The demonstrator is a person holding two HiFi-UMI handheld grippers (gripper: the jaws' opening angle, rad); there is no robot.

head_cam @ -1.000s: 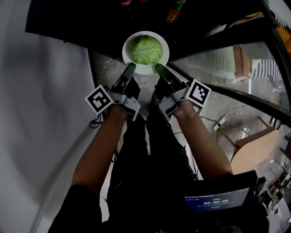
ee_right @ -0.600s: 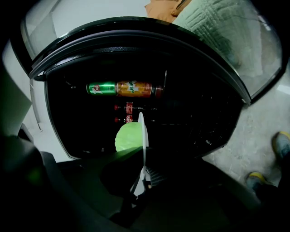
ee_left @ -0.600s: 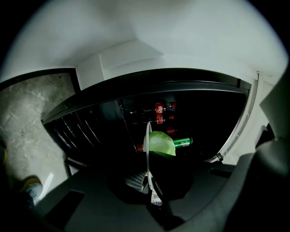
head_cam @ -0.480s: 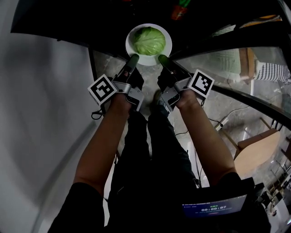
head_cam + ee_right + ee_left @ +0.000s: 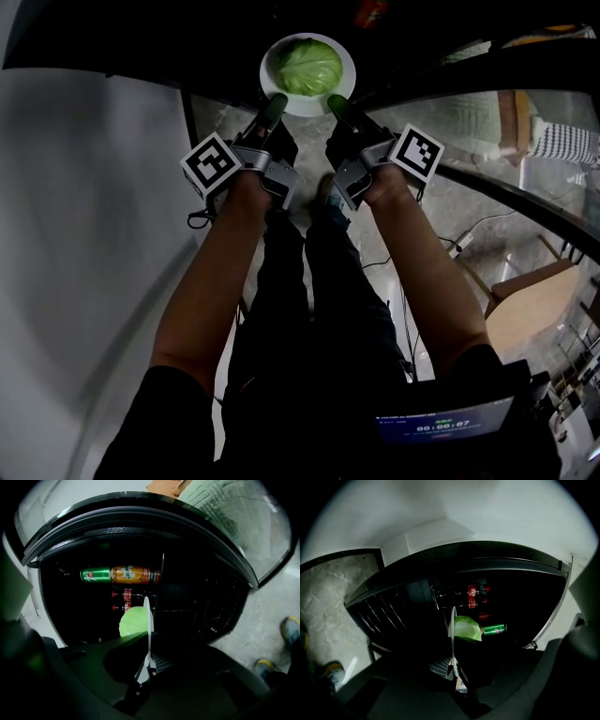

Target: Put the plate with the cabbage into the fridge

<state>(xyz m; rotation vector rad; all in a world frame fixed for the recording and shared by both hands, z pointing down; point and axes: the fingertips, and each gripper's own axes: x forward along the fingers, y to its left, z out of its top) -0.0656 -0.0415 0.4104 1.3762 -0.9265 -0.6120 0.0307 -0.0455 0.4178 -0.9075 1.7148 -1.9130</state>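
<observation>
The left claw (image 5: 274,101) and right claw (image 5: 334,103) each clamp the near rim of the white plate (image 5: 309,108), holding the cabbage (image 5: 307,66) at the mouth of the dark fridge (image 5: 169,42), with drink cans (image 5: 123,574) farther inside.

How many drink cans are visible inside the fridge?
2: a green can and an orange can, lying end to end in the right gripper view, beyond the cabbage. Darkness may hide more.

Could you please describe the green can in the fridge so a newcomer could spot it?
Look into the dark open fridge. The green can sits beside an orange can. Its colour sets it apart from that and the red-labelled bottles.
</observation>
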